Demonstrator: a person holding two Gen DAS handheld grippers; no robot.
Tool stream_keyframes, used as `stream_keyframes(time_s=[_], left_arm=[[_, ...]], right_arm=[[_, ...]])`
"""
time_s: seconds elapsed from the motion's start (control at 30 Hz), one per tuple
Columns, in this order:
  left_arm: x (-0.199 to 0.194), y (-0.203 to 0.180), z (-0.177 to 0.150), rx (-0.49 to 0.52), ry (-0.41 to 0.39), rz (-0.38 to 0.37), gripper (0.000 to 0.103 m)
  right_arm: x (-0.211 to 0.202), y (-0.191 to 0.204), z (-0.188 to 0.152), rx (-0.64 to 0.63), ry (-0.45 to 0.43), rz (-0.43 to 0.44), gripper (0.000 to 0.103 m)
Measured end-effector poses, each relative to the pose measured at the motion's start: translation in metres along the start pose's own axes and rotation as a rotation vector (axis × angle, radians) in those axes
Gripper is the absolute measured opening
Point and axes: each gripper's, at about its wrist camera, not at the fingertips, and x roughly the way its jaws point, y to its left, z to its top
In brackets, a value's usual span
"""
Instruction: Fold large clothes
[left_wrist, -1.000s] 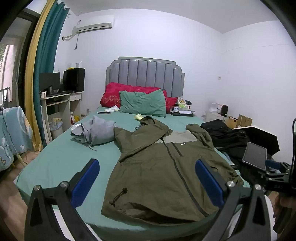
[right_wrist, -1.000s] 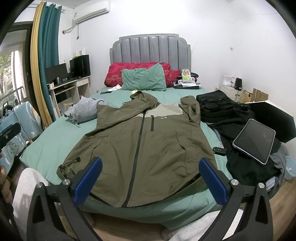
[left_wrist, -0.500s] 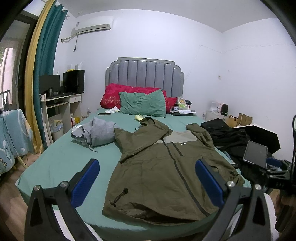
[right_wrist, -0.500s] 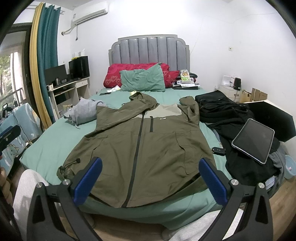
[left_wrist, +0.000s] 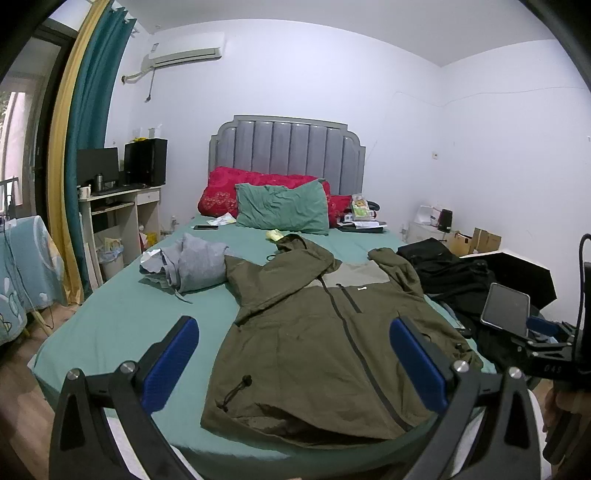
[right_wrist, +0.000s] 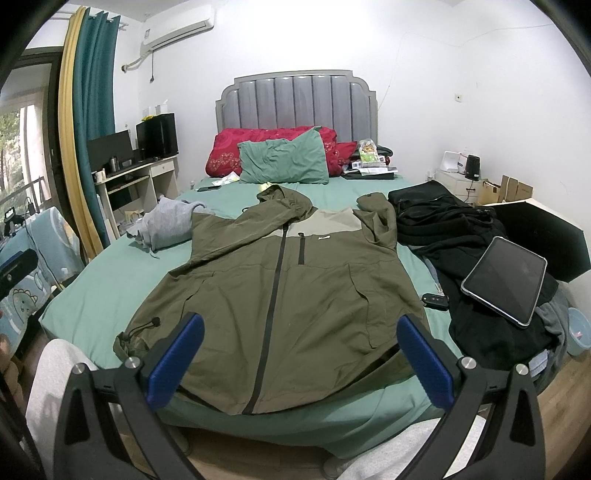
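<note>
Both tongs are hanging wide apart with nothing in them; left tongs (left_wrist: 293, 360) and right tongs (right_wrist: 301, 358) are floating off the foot of the bed (right_wrist: 110, 280), not touching the jacket (right_wrist: 280, 295); jacket's lying face up and zipped on the green sheet, hood toward the pillow (right_wrist: 282, 162), sleeves folded in over the chest; grey top (left_wrist: 192, 264) is sitting bunched just beside its shoulder; black clothes (right_wrist: 443, 221) are piling up along the other side, with a tablet (right_wrist: 504, 278) resting on them.

Matt olive cloth jacket (right_wrist: 273, 280); glossy glass-fronted tablet (right_wrist: 506, 279).
</note>
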Motion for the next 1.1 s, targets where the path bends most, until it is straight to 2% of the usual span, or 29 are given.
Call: stream_keyframes(time_s=[0.2, 0.33, 0.43, 0.6, 0.7, 0.77, 0.83, 0.93, 1.1], left_arm=[[0.002, -0.002, 0.0, 0.017, -0.008, -0.007, 0.103], [0.017, -0.005, 0.002, 0.036, 0.002, -0.016, 0.103], [0.041, -0.003, 0.006, 0.032, 0.038, -0.047, 0.103], [0.114, 0.013, 0.005, 0.012, 0.16, -0.07, 0.103], [0.168, 0.033, 0.004, -0.013, 0.211, -0.075, 0.103], [0.197, 0.043, 0.006, -0.03, 0.238, -0.074, 0.103], [0.238, 0.057, 0.009, -0.045, 0.269, -0.077, 0.103], [0.294, 0.079, 0.016, -0.053, 0.3, -0.062, 0.103], [0.372, 0.124, 0.023, -0.038, 0.298, 0.041, 0.103]], right_arm=[[0.004, 0.001, 0.0, 0.002, 0.009, 0.002, 0.103], [0.018, 0.0, 0.005, -0.003, 0.023, 0.002, 0.103], [0.043, -0.006, 0.013, 0.002, 0.043, 0.01, 0.103], [0.093, -0.016, 0.03, -0.025, 0.071, 0.022, 0.103], [0.139, -0.021, 0.045, -0.051, 0.1, 0.045, 0.103], [0.179, -0.024, 0.059, -0.056, 0.126, 0.075, 0.098], [0.224, -0.027, 0.074, -0.057, 0.162, 0.085, 0.081], [0.289, -0.031, 0.096, -0.058, 0.204, 0.115, 0.073], [0.389, -0.018, 0.137, -0.112, 0.232, 0.118, 0.068]])
